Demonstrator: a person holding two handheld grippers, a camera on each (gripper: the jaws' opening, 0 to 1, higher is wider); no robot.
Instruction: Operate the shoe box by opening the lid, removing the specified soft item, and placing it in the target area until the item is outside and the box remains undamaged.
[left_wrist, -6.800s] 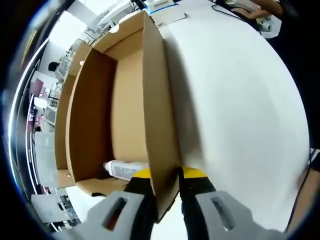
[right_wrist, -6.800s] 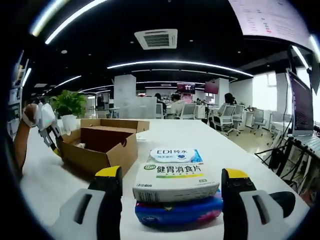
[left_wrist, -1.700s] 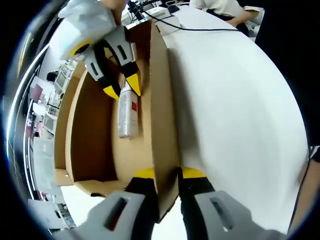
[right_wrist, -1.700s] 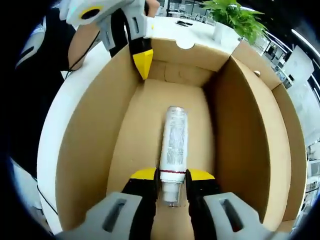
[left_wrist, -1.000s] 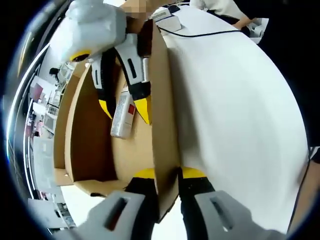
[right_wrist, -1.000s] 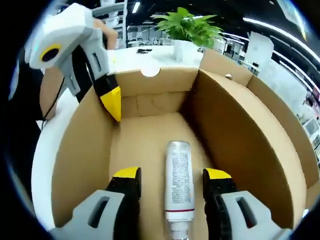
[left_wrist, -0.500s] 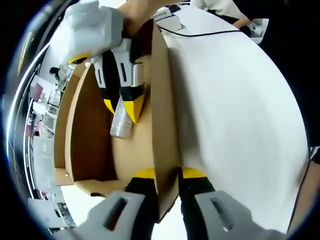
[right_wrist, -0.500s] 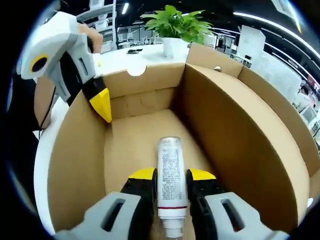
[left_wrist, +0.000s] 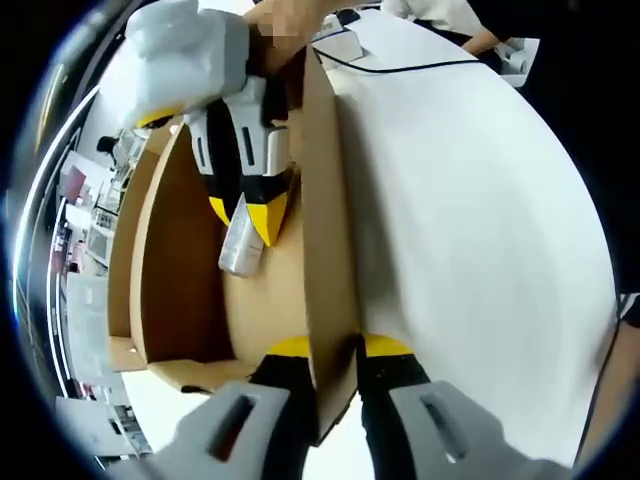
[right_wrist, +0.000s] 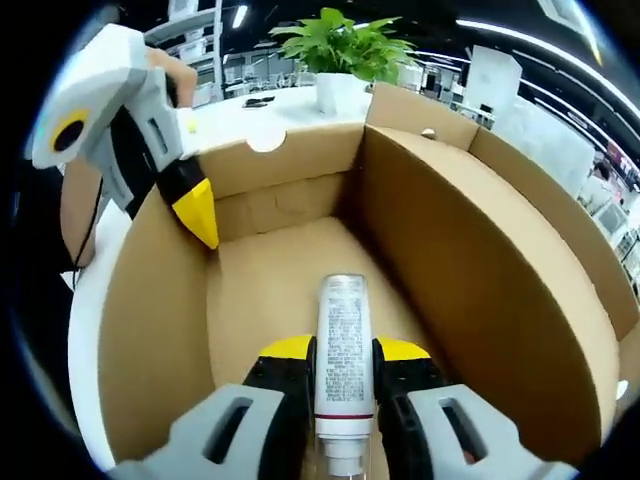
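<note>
The open cardboard shoe box (left_wrist: 180, 230) (right_wrist: 470, 260) lies on a white table. My left gripper (left_wrist: 327, 352) is shut on the box's side wall near its near corner. It appears in the right gripper view as a grey and yellow tool (right_wrist: 190, 215) clamped on the far left wall. My right gripper (right_wrist: 343, 352) is shut on a white tube (right_wrist: 342, 350) with printed text, holding it above the box floor. In the left gripper view the right gripper (left_wrist: 245, 215) reaches into the box, and the tube (left_wrist: 238, 250) sticks out below its yellow tips.
A potted green plant (right_wrist: 345, 50) stands on the table beyond the box. A black cable (left_wrist: 420, 65) and a small white box (left_wrist: 340, 40) lie on the white table (left_wrist: 470, 230) past the box's far end. A person sits at the far edge.
My right gripper closed on the tube about half a second ago and now holds it slightly higher. The left gripper has kept its hold on the box wall.
</note>
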